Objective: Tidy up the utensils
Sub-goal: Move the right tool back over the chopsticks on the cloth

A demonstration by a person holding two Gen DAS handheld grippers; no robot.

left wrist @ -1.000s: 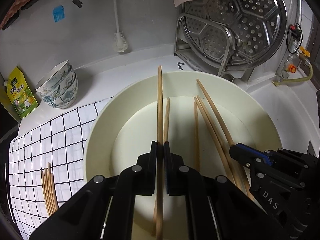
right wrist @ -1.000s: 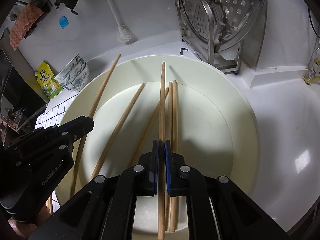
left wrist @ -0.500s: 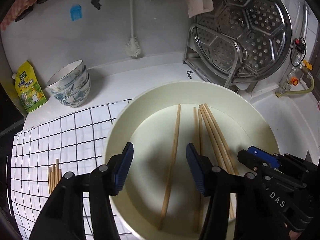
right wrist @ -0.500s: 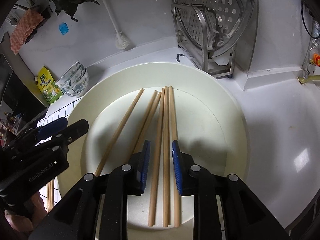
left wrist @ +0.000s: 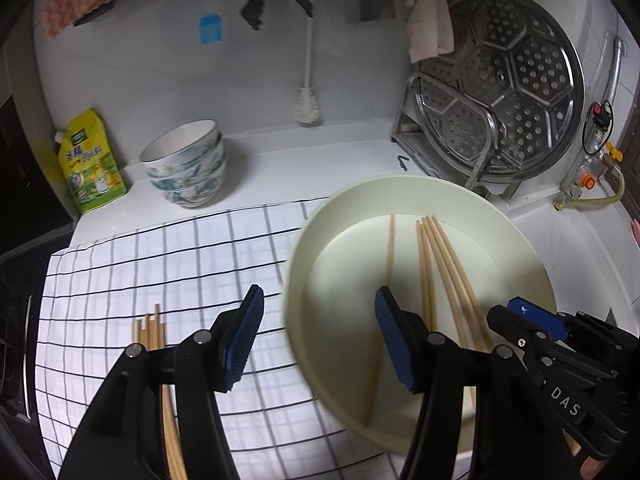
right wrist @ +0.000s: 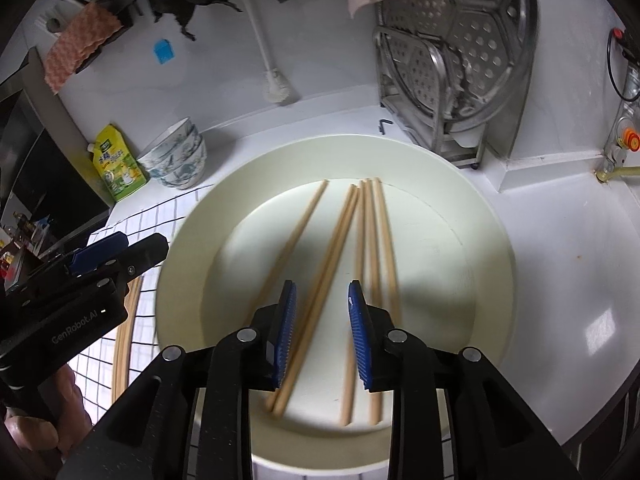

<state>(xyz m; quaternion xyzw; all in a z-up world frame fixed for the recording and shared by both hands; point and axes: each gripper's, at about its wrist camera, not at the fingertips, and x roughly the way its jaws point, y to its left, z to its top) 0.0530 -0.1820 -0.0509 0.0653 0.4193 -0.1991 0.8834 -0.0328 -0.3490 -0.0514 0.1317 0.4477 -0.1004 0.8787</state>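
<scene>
Both chopsticks I held a second ago now lie in the basin (right wrist: pixel 472 208), five there in all. My left gripper (left wrist: pixel 316 334) gapes wide over the checked cloth (left wrist: pixel 180 256); my right gripper (right wrist: pixel 320 328) hangs parted above a pair (right wrist: pixel 320 280). More chopsticks (left wrist: pixel 150 330) rest on the cloth; white counter (right wrist: pixel 568 240) around.

A second ago each gripper was clamped on a chopstick lifted over the cream basin (right wrist: pixel 492 240). Now the left gripper (left wrist: pixel 318 334) stands wide apart and empty, shifted leftward so it straddles the basin's rim and the checked cloth (left wrist: pixel 160 264). The right gripper (right wrist: pixel 322 332) has also parted and pulled back above the basin. The chopsticks (right wrist: pixel 370 248) both were holding now lie flat in the basin with the others, apparently six in all, though motion blur makes the count uncertain.
</scene>
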